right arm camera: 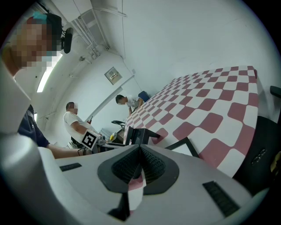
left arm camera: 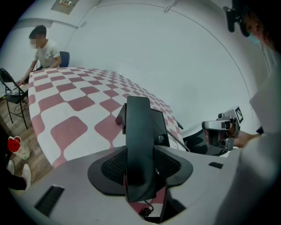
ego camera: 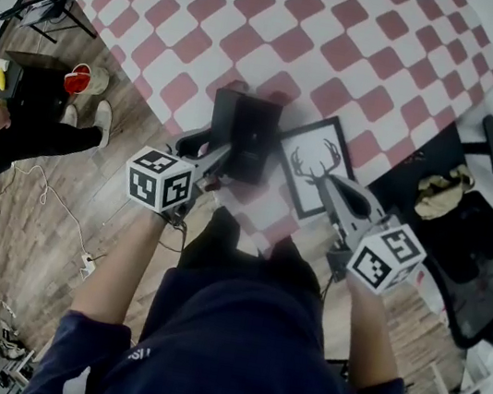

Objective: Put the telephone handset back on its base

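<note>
My left gripper [left arm camera: 140,166] is shut on the black telephone handset [left arm camera: 139,132], which stands upright between its jaws. Directly behind the handset, the black base [left arm camera: 160,130] sits on the checkered table; whether the two touch is unclear. From the head view, the left gripper [ego camera: 223,156] holds the handset [ego camera: 230,125] against the base [ego camera: 261,138] near the table's front edge. My right gripper [ego camera: 337,190] hovers to the right over a framed picture, jaws shut with nothing in them [right arm camera: 139,163]. The right gripper view shows the telephone [right arm camera: 138,134] farther left.
A black-framed antler picture [ego camera: 315,166] lies on the red-and-white checkered cloth [ego camera: 285,20] beside the telephone. A black office chair [ego camera: 478,268] stands off the table's right corner. People sit and stand on the wooden floor [ego camera: 35,231] to the left.
</note>
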Motion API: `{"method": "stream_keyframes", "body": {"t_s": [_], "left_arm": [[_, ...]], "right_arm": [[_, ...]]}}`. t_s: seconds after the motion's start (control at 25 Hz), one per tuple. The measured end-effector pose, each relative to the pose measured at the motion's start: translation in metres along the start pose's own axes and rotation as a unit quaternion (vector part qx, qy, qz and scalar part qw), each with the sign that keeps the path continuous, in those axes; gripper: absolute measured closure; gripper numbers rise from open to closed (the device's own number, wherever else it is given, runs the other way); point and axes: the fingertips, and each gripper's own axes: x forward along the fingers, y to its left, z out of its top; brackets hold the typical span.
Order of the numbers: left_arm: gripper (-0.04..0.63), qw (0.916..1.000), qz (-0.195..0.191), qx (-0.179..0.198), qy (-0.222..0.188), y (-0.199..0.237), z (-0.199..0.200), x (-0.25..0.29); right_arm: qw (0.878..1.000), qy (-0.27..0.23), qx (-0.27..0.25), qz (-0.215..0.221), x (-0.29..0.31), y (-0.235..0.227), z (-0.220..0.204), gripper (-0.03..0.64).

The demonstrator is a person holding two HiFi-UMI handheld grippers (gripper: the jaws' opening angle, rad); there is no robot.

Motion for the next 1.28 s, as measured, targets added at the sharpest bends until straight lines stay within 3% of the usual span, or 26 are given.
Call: {"method": "stream_keyframes", "body": {"t_s": [0.68,1.28], "left_arm": [[0.377,0.9988,0.042,-0.020,0.018,0.0054,-0.0059,0.0056],[0.373,0.9982,0.046,-0.032,0.022,0.0042,-0.0078,0.0065]], "right_arm": [[1.000,0.004,-0.001,0.005,0.0002,-0.0065,0.0037,0.600],[1.000,0.004,-0.006,0.006,-0.0018,-0.0017,0.0061,0.599]]}}
